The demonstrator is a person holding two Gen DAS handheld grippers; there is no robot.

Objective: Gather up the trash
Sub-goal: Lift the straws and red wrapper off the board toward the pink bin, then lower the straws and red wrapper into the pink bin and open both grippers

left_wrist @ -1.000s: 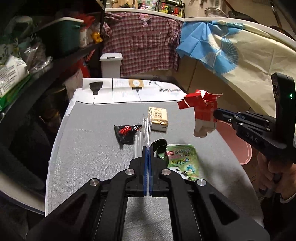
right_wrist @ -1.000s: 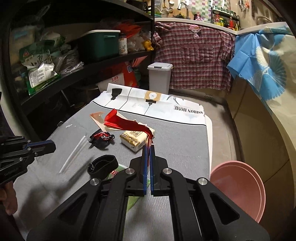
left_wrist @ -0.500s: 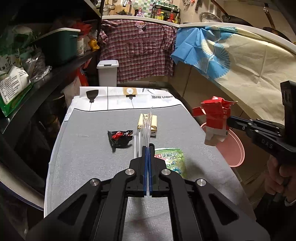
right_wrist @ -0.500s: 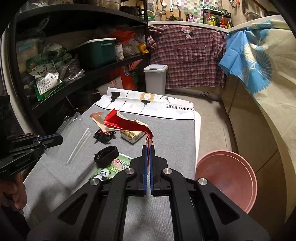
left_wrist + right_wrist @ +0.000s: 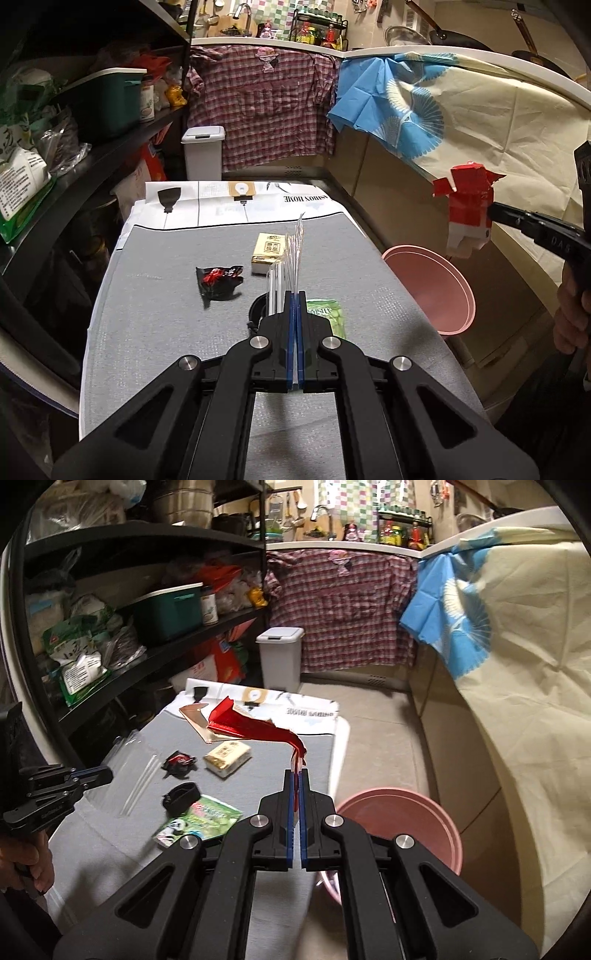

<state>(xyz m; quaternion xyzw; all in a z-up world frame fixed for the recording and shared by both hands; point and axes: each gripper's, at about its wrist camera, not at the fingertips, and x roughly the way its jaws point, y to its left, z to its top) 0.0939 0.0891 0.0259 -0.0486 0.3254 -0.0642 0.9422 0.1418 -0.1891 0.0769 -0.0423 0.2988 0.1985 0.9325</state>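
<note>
My left gripper (image 5: 294, 295) is shut on a clear plastic wrapper (image 5: 290, 254) and holds it above the grey table (image 5: 155, 295); it also shows in the right wrist view (image 5: 136, 764). My right gripper (image 5: 295, 773) is shut on a torn red and white carton (image 5: 251, 727), held in the air above the table's right edge; the carton also shows in the left wrist view (image 5: 467, 206). A pink basin (image 5: 399, 827) stands on the floor right of the table, also in the left wrist view (image 5: 432, 288). On the table lie a black and red wrapper (image 5: 219, 280), a yellow tissue pack (image 5: 269, 248), a green snack bag (image 5: 199, 818) and a black ring (image 5: 181, 795).
A white pedal bin (image 5: 203, 153) stands beyond the table's far end. Black shelves with boxes and bags (image 5: 74, 122) run along the left. A counter draped with cloth (image 5: 480, 122) runs along the right. A printed paper sheet (image 5: 236, 201) covers the table's far end.
Both grippers have risen and drawn back from the table. My right gripper has carried the red carton to the right, toward the pink basin. My left gripper still holds the clear wrapper.
</note>
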